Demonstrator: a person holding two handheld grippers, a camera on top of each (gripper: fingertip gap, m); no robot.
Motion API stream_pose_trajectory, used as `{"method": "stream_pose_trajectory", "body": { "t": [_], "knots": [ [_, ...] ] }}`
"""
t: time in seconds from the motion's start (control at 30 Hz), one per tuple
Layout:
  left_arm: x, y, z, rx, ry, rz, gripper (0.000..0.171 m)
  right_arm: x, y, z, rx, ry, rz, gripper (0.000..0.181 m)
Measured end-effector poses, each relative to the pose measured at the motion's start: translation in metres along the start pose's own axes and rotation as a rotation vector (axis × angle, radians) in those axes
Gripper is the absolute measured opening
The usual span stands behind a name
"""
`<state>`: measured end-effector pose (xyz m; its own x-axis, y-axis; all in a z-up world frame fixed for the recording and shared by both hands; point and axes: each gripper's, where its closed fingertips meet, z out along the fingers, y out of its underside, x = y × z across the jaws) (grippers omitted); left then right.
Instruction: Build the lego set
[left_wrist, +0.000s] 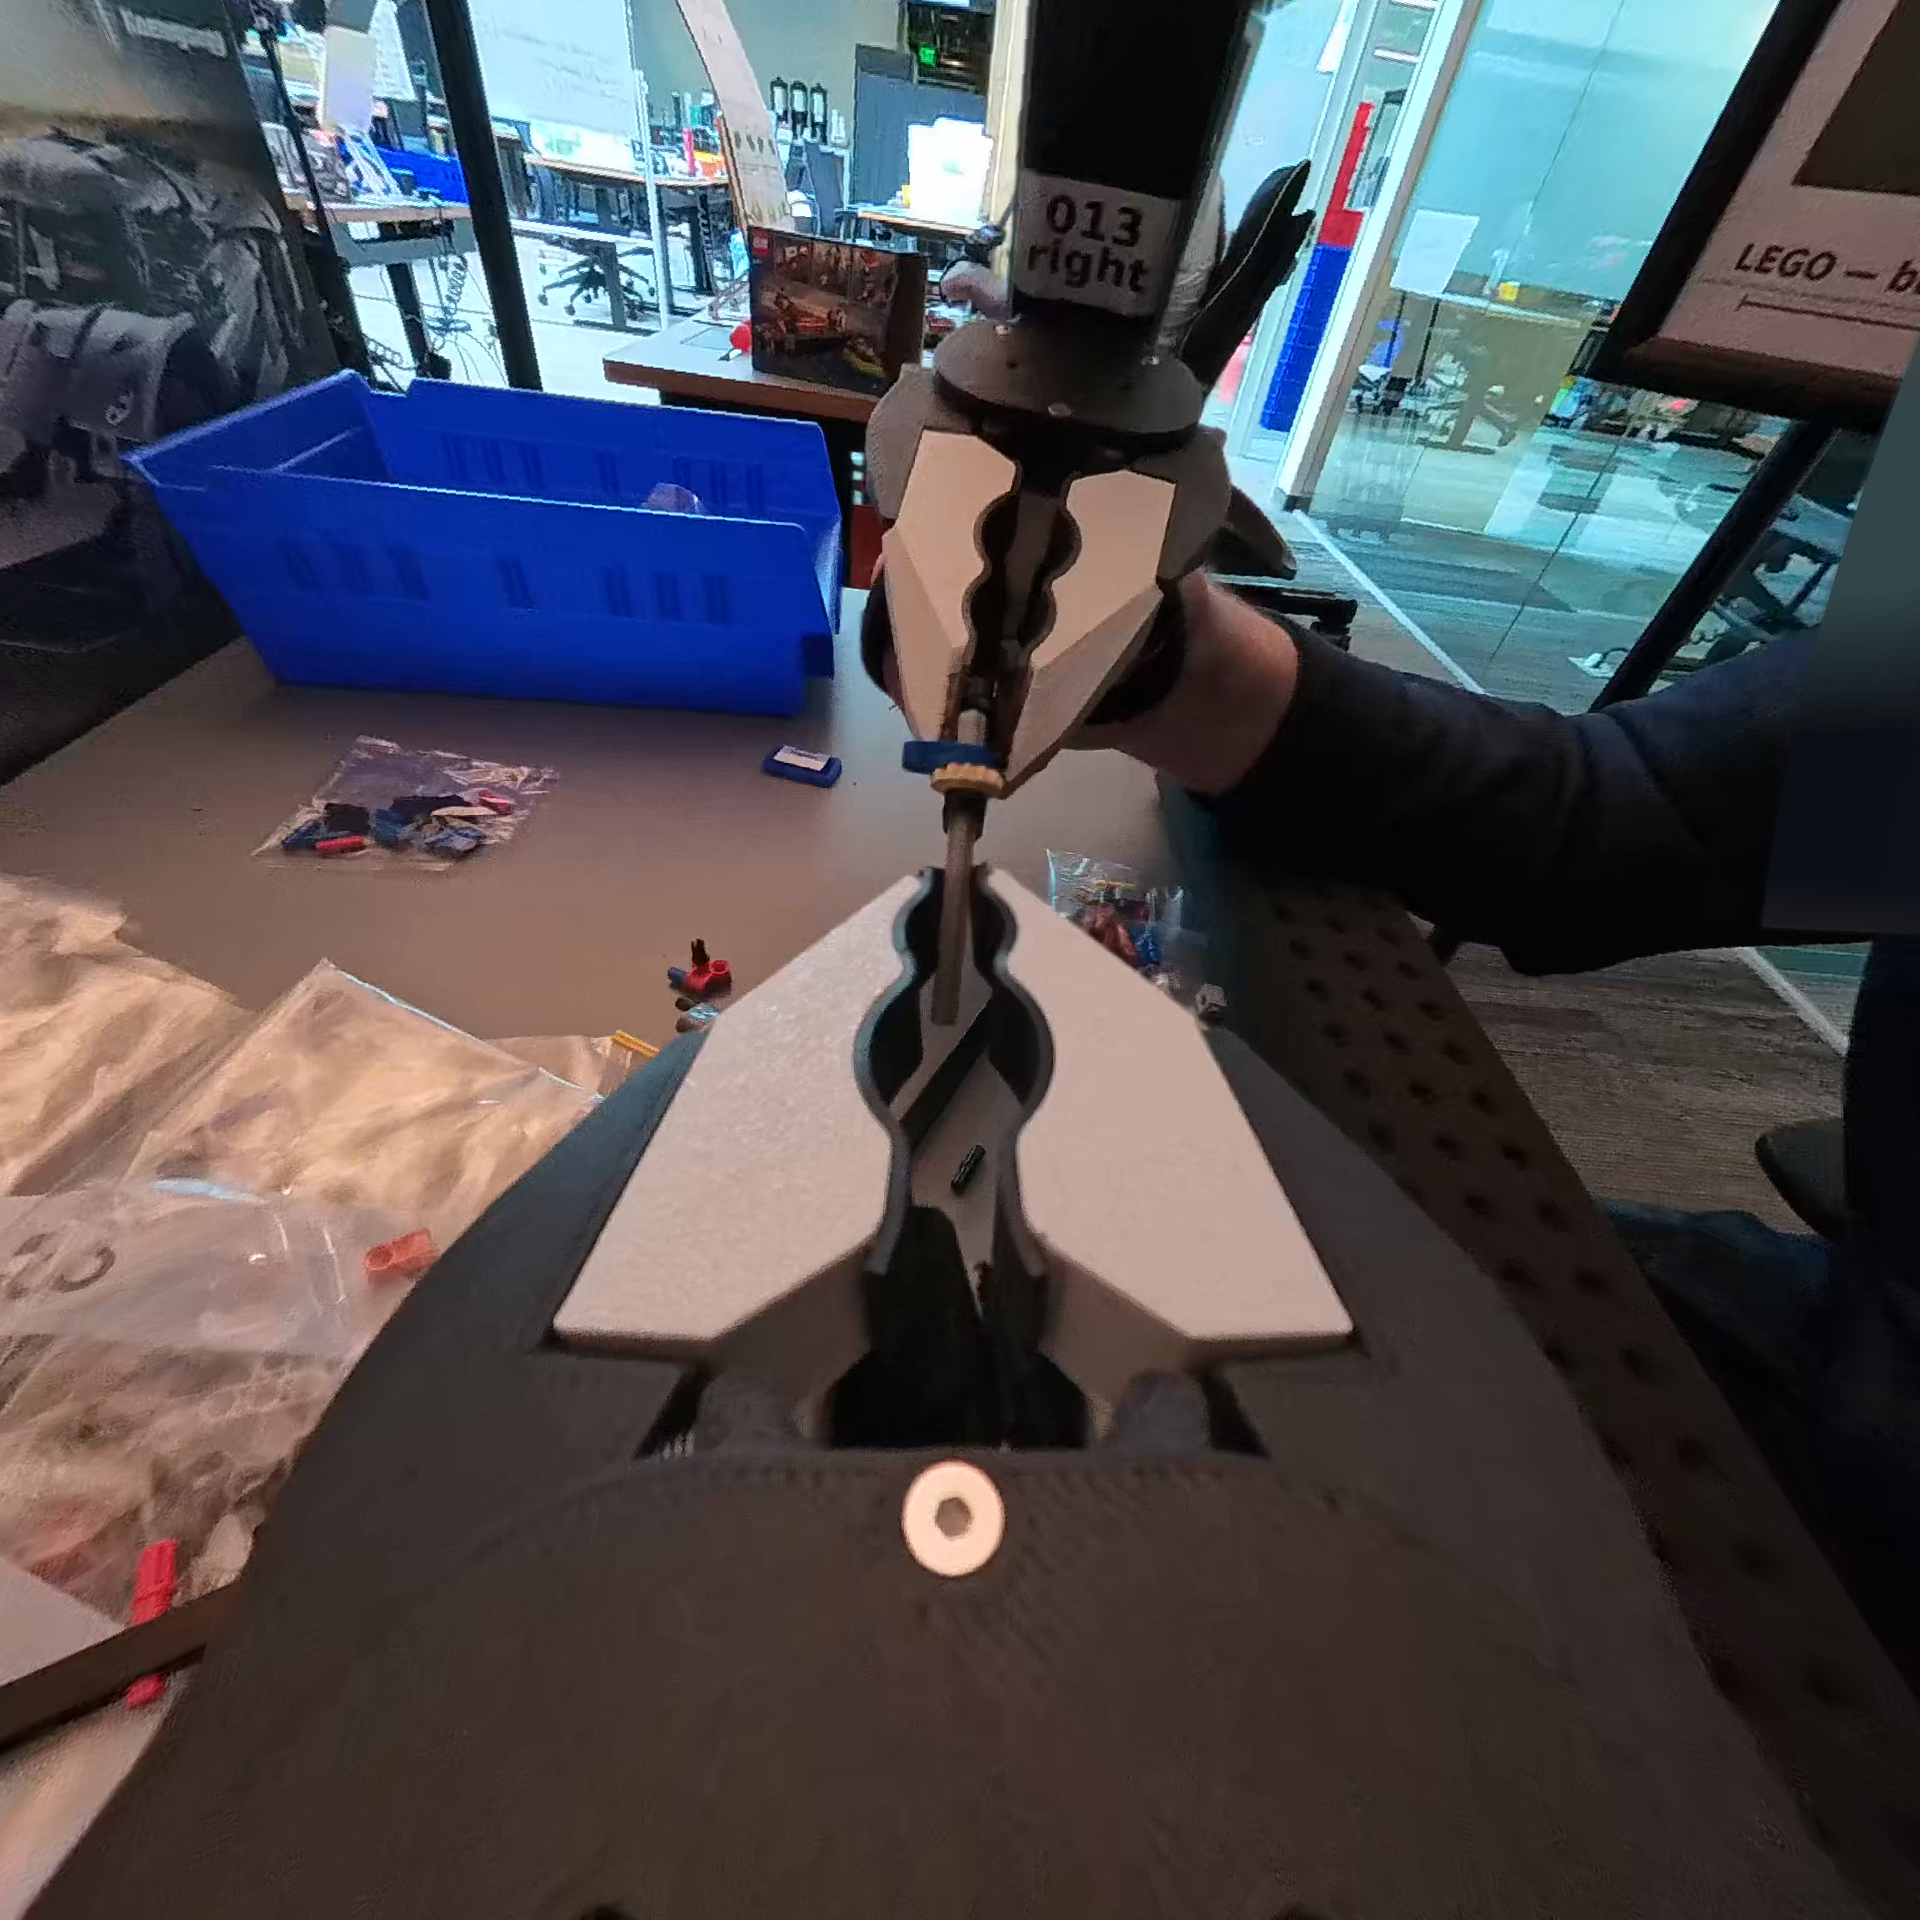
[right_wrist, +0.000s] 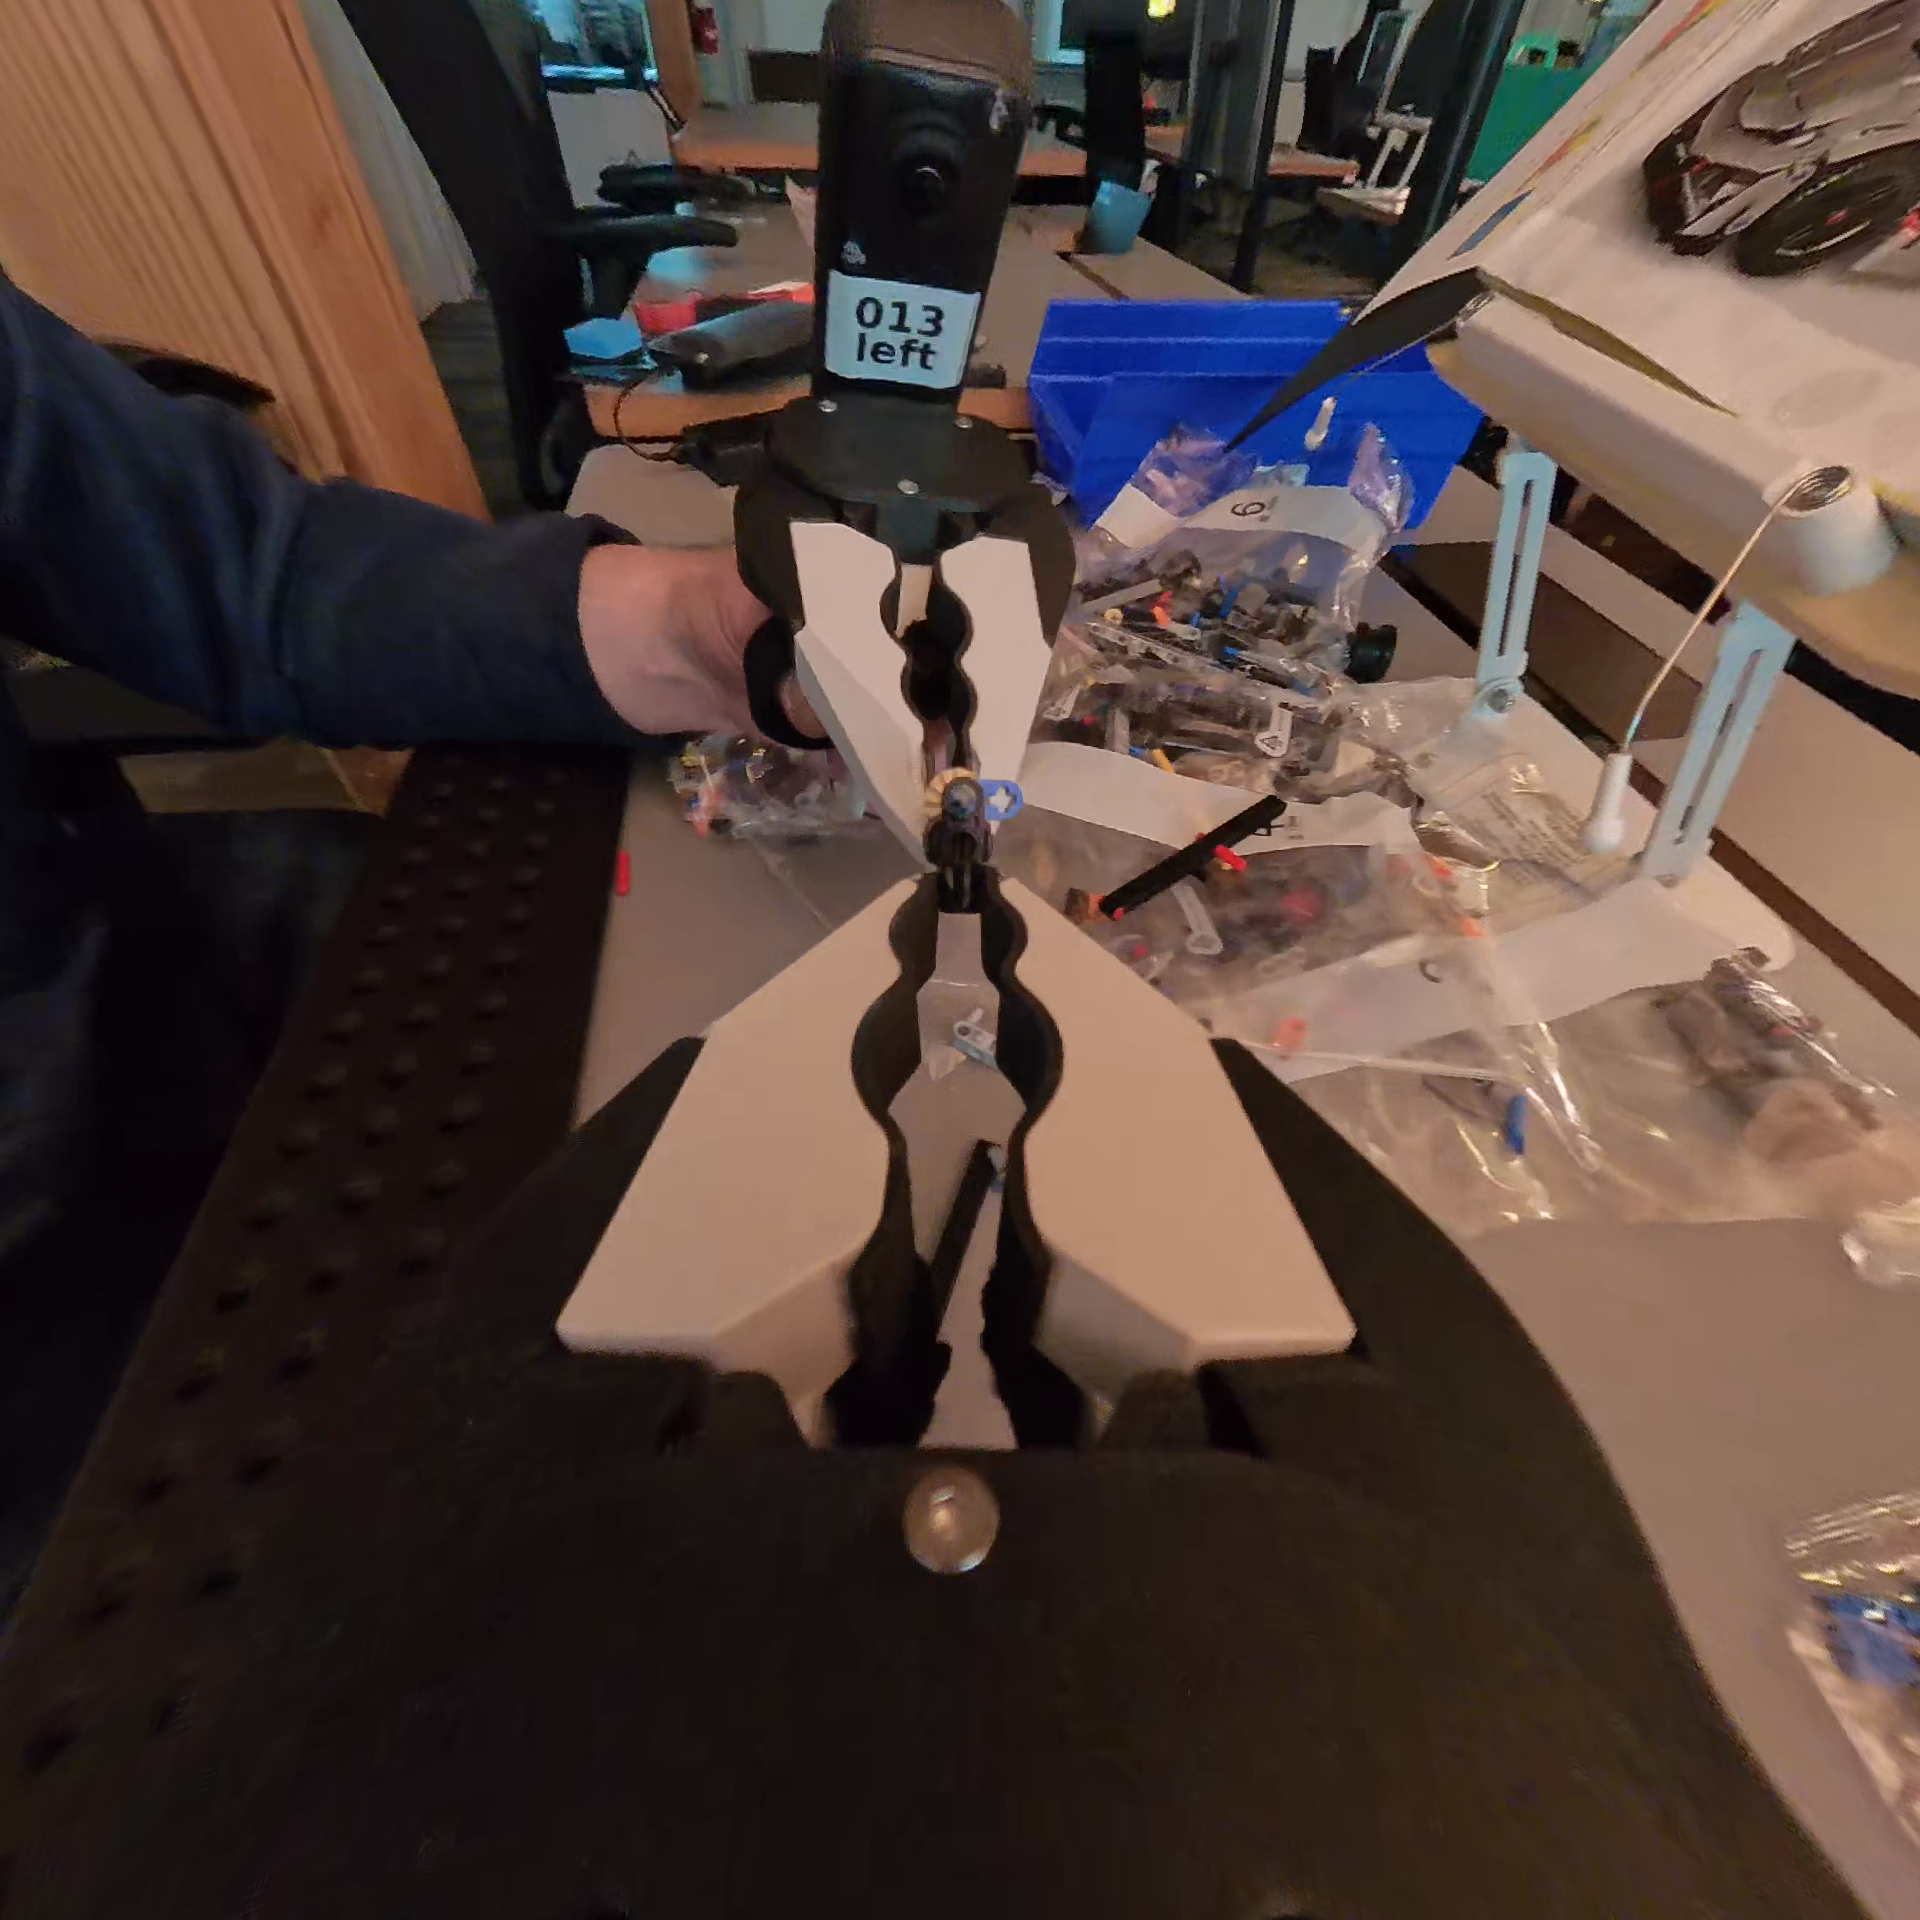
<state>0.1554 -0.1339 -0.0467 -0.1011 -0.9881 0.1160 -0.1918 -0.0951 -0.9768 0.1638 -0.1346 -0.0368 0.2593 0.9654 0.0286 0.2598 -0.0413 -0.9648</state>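
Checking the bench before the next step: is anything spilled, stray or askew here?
Yes. Loose pieces lie outside the bags: a red and blue cluster, an orange piece and a red pin on the table. The axle spans both grippers, left and right, slightly tilted.

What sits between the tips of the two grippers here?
A thin grey axle bridges left gripper and right gripper, carrying a tan gear and blue piece. Clearest in the left wrist view.

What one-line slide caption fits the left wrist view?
Two hand-held grippers, left and right, meet tip to tip, sharing a grey axle carrying a tan gear.
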Motion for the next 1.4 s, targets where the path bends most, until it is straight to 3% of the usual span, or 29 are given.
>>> {"method": "stream_pose_trajectory", "body": {
  "t": [0.13, 0.3, 0.47, 0.6, 0.8, 1.1, 1.4],
  "knots": [
    [-0.008, 0.002, -0.001, -0.032, -0.08, 0.02, 0.003, 0.012, -0.004, -0.001, 0.009, 0.122, -0.088, 0.011],
    [-0.018, -0.001, -0.003, 0.015, -0.112, -0.082, 0.003, 0.018, -0.016, -0.004, -0.003, 0.303, -0.299, 0.04],
    [-0.019, 0.002, 0.003, -0.009, -0.141, -0.087, 0.003, 0.007, -0.016, 0.01, -0.12, 0.432, -0.591, 0.023],
    [-0.024, -0.001, 0.003, 0.008, -0.187, -0.104, 0.003, 0.018, -0.004, 0.01, -0.198, 0.472, -0.55, 0.022],
    [-0.025, -0.004, 0.003, 0.018, -0.224, -0.088, 0.004, 0.034, -0.003, 0.008, -0.198, 0.542, -0.469, 0.015],
    [-0.024, -0.012, 0.002, 0.044, -0.274, -0.043, 0.005, 0.038, -0.014, 0.008, -0.115, 0.589, -0.368, 0.014],
    [-0.027, -0.022, -0.004, 0.11, -0.307, -0.073, 0.003, 0.034, -0.023, 0.009, -0.078, 0.626, -0.397, 0.019]
  ]
}}
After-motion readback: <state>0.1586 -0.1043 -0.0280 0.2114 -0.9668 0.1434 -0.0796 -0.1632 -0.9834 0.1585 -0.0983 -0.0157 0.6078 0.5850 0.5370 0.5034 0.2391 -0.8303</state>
